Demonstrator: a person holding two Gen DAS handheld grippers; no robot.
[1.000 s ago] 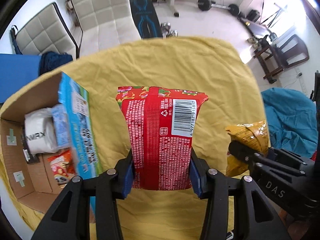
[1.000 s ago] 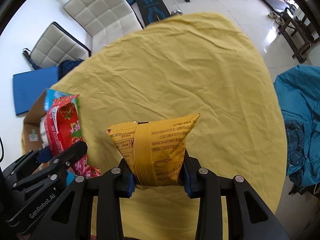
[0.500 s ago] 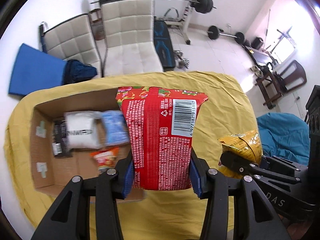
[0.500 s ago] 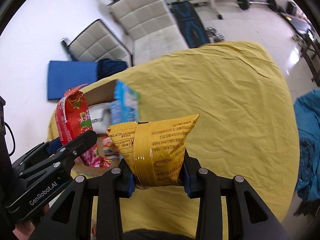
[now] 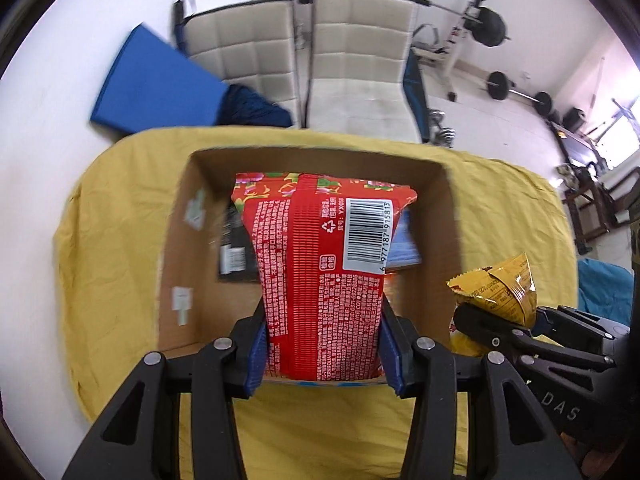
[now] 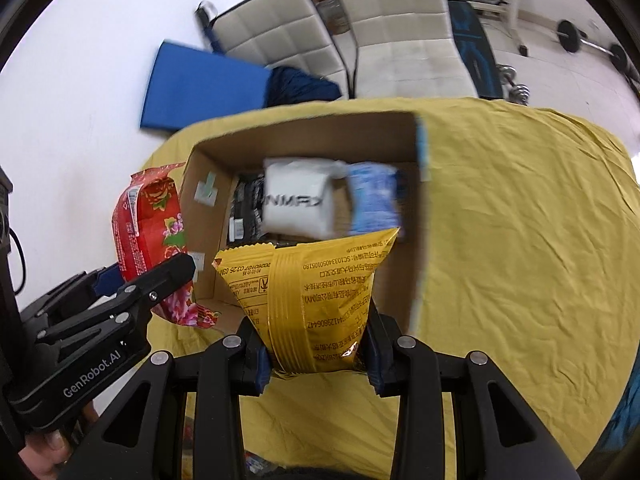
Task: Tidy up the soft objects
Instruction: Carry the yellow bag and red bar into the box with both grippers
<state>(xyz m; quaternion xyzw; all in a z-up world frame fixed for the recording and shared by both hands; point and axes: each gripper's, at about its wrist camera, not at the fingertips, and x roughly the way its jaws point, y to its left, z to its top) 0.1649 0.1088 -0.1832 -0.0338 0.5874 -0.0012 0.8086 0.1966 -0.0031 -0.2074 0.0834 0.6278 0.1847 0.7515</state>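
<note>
Bottom centre, left gripper (image 5: 322, 354) fingers clamp the red snack bag (image 5: 320, 272) low, upright for dropping. Right gripper (image 6: 316, 354) likewise pinches the yellow bag (image 6: 308, 300). Beyond both, mid-frame: open cardboard box (image 5: 448, 240) on the yellow-clothed counter (image 6: 520, 260), likely the destination.

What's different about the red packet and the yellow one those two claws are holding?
The red packet is bigger and has a flowery print and barcode; the yellow packet is smaller and plainer. The left gripper holds the red, the right gripper the yellow. Both are soft sealed bags, clamped low over the cardboard box.
</note>
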